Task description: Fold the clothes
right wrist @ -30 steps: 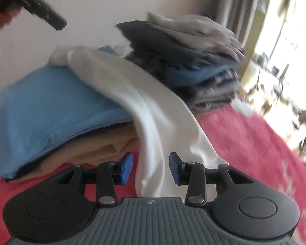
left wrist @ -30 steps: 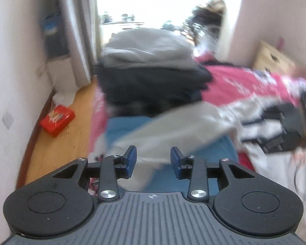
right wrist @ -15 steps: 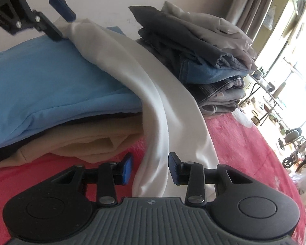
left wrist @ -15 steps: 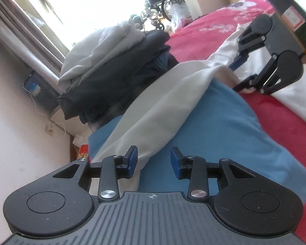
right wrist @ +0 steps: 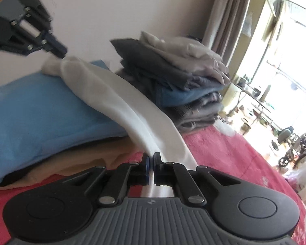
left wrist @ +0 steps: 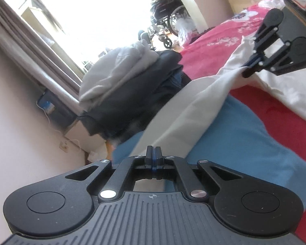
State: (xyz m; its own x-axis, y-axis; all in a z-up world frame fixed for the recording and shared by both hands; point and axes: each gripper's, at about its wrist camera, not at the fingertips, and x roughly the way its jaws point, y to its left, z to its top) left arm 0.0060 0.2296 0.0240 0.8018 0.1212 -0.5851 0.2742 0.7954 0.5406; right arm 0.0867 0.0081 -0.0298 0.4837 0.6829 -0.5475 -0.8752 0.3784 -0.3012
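A long white garment [left wrist: 193, 110] lies stretched over a folded blue garment [left wrist: 234, 138] on the bed. My left gripper [left wrist: 153, 153] is closing its jaws on one end of the white cloth, the pads pressed together on it. In the right wrist view the same white garment [right wrist: 120, 106] runs from the left gripper [right wrist: 60, 52] at the far end down to my right gripper [right wrist: 151, 160]. The right jaws are closing too, with a thin fold of white cloth pinched between the pads. The right gripper [left wrist: 247, 72] also shows in the left wrist view, at the cloth's far end.
A tall stack of folded grey, dark and denim clothes [right wrist: 173, 71] stands just beyond the blue garment [right wrist: 40, 106], which lies on a tan one [right wrist: 71, 161]. The red bedspread [right wrist: 224, 153] stretches to the right. A wall, curtains and a bright window lie behind; a wheelchair [left wrist: 169, 20] stands far off.
Both grippers have gone from open to shut on the white garment's two ends. The left gripper rolled and came lower onto the cloth.
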